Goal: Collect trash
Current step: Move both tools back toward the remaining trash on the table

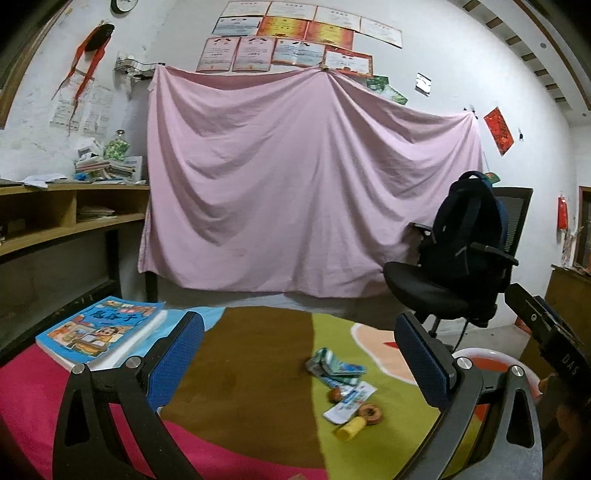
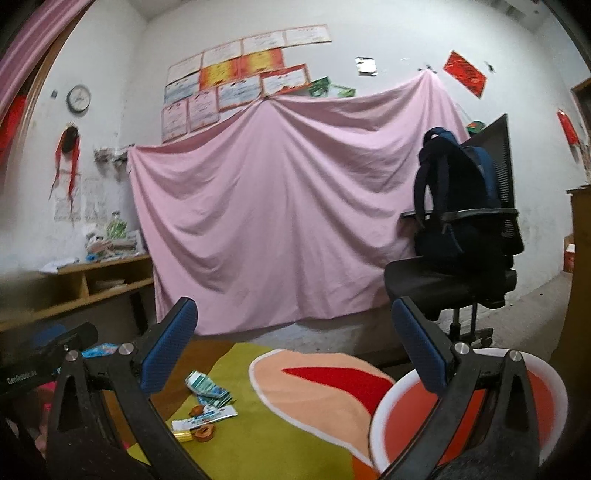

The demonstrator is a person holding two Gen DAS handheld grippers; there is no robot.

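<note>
Hanging ahead across the white wall (image 1: 436, 44): a pink sheet (image 1: 295, 177), certificates (image 1: 295, 33) above. Standing off right, a black office chair (image 1: 443, 288); leftward, wooden shelving (image 1: 74, 206).

Left gripper (image 1: 299, 356) and right gripper (image 2: 295, 345): each has two black triangular arms with cut-out slots, silver round screws at the pivots, and fingers (image 1: 176, 360) faced with blue textured pads. White lettering marks each black housing.
</note>
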